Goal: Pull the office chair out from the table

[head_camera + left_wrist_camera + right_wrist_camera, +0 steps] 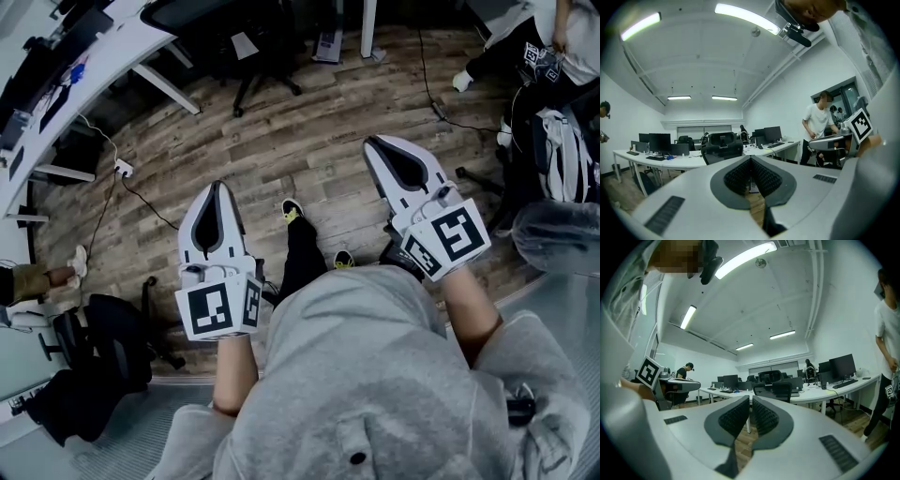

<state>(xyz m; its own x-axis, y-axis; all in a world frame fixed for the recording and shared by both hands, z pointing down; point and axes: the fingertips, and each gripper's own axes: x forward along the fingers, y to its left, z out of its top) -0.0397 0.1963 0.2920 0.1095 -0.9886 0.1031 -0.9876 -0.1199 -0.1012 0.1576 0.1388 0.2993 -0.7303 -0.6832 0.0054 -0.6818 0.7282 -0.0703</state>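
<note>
The black office chair (pixel 255 49) stands at the far side of the wooden floor, tucked against the curved white table (pixel 112 37). In the left gripper view the chair (pixel 722 145) shows straight ahead at the table (pixel 689 161), several steps off. It also appears at centre in the right gripper view, chair (pixel 777 389) before table (pixel 825 392). My left gripper (pixel 217 187) and right gripper (pixel 372 142) are held out in front of me over the floor, apart from the chair. Both are shut with nothing between the jaws, left gripper (pixel 750 158) and right gripper (pixel 750 398) alike.
Another black chair (pixel 103 347) stands at my lower left. A power strip (pixel 123 170) and cable lie on the floor by the table. A person in a white shirt (pixel 818 122) stands to the right, near a chair with a bag (pixel 562 150). Monitors (pixel 658 140) line the desks.
</note>
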